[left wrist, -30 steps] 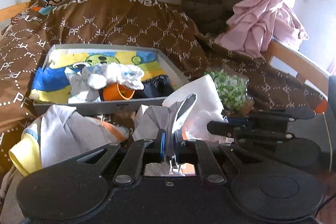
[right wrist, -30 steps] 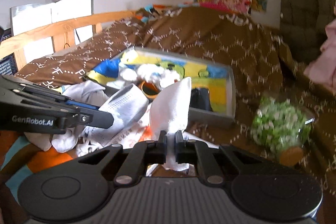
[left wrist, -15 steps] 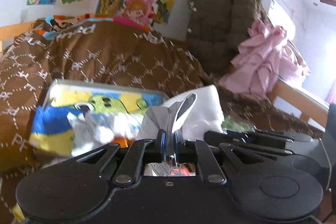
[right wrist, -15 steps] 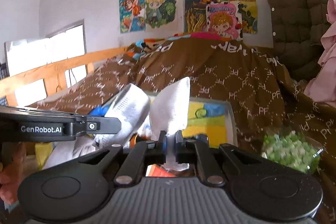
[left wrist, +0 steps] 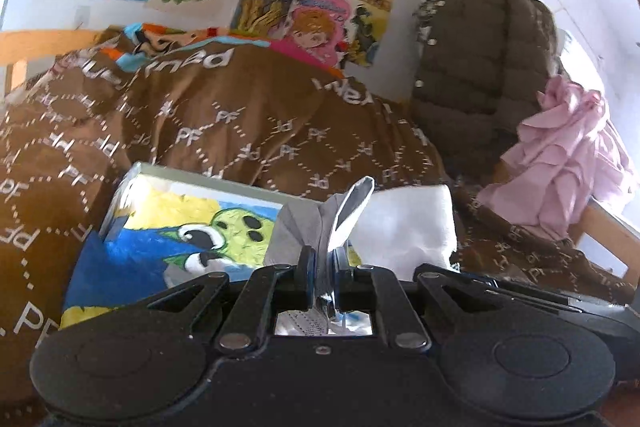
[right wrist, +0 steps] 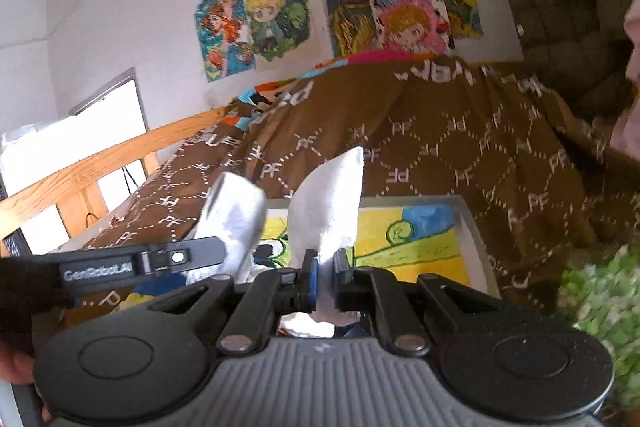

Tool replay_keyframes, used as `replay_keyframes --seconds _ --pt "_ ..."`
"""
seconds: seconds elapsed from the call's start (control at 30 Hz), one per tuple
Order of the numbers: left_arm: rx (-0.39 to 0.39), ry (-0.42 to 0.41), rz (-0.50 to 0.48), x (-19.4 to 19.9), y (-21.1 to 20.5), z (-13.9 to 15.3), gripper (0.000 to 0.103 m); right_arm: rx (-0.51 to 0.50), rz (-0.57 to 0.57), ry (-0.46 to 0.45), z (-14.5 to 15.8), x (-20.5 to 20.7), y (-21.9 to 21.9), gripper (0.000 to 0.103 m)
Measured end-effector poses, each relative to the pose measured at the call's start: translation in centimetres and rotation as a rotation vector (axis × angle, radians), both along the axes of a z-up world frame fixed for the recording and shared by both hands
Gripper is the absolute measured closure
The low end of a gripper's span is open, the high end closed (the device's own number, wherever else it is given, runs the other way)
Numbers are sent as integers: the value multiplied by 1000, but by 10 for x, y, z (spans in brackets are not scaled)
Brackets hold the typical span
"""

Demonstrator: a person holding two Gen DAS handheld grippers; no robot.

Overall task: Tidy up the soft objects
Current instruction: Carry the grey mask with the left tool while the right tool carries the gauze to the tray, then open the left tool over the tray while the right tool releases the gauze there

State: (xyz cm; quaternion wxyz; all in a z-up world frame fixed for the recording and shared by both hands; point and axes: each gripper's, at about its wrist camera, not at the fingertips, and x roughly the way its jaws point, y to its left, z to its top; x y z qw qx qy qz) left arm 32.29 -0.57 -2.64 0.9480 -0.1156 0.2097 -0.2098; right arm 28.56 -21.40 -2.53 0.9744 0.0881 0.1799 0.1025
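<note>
While both claws point over the grey box [left wrist: 132, 183] on the bed, each is clamped on a piece of pale cloth. The left gripper [left wrist: 322, 269] pinches a grey-white cloth [left wrist: 320, 227] whose folded end stands up from between its blue-lined pads, in front of the box's near right corner in the left wrist view. The right gripper [right wrist: 325, 277] pinches a white cloth [right wrist: 328, 203] that rises in a tapered flap, in front of the box's cartoon-printed lining [right wrist: 408, 243]. Seen from the right wrist view, the left gripper [right wrist: 218, 253] reaches in from the left of the box, the grey-white cloth [right wrist: 236, 211] bunched at its tip. Behind the box lies a brown patterned quilt [left wrist: 240, 131]; to the right of the box hang a quilted brown jacket [left wrist: 480, 59] and a pink garment [left wrist: 568, 163]. Near the box's right side sits something green and white [right wrist: 600, 307], too blurred to identify.
</note>
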Motion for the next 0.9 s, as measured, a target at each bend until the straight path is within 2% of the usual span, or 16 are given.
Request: replay_keyframes --seconds 0.17,0.33,0.53,0.73,0.9 --pt "-58 36 35 14 15 -9 94 24 -20 48 -12 17 -1 95" --pt "-66 82 80 22 23 -16 93 21 -35 88 -22 23 1 95" --pt "-42 152 140 31 29 -26 92 15 -54 124 -27 27 0 94" --pt "-15 167 154 31 29 -27 90 9 -63 137 -27 27 -1 92" --pt "16 185 169 31 25 -27 84 -9 -74 155 -27 28 -1 85"
